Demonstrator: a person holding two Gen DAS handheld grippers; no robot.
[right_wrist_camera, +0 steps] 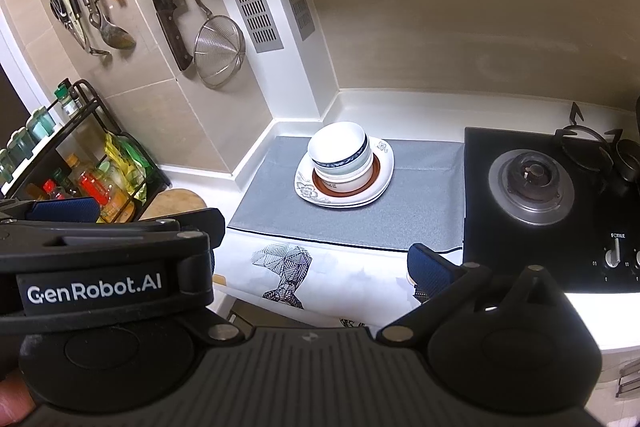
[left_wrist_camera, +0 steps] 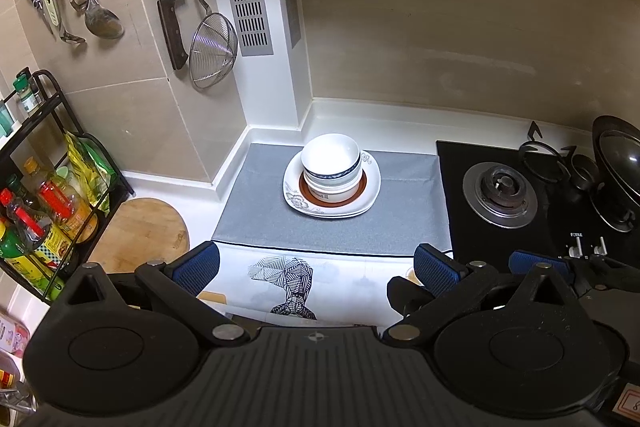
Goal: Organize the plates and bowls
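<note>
Watching both claws: I have them hanging back from the mat, nothing between the fingers.
Left claw [left_wrist_camera: 316, 263]: released, fingers spread wide, empty.
Right claw [right_wrist_camera: 316, 255]: released, empty; its left finger is hidden behind the left claw's body, which crosses in front, so the two rigs sit close side by side.
Stack: bowls [left_wrist_camera: 331, 163] nested on plates [left_wrist_camera: 332, 187], all one pile on the grey mat [left_wrist_camera: 256, 215], straight ahead of both claws, well apart from the fingertips.
State read: already stacked tidy; fits a finished sort or a pile waiting to be split. I can't tell which.
Risk 1: top bowl sits tilted toward the left; any nudge could slide it off.
Risk 2: glazed rims are slick, so a pinch could slip.
Risk 3: stove [left_wrist_camera: 500, 191] right of the pile; a wide swing clips it.
Risk 4: claws bumping each other.
</note>
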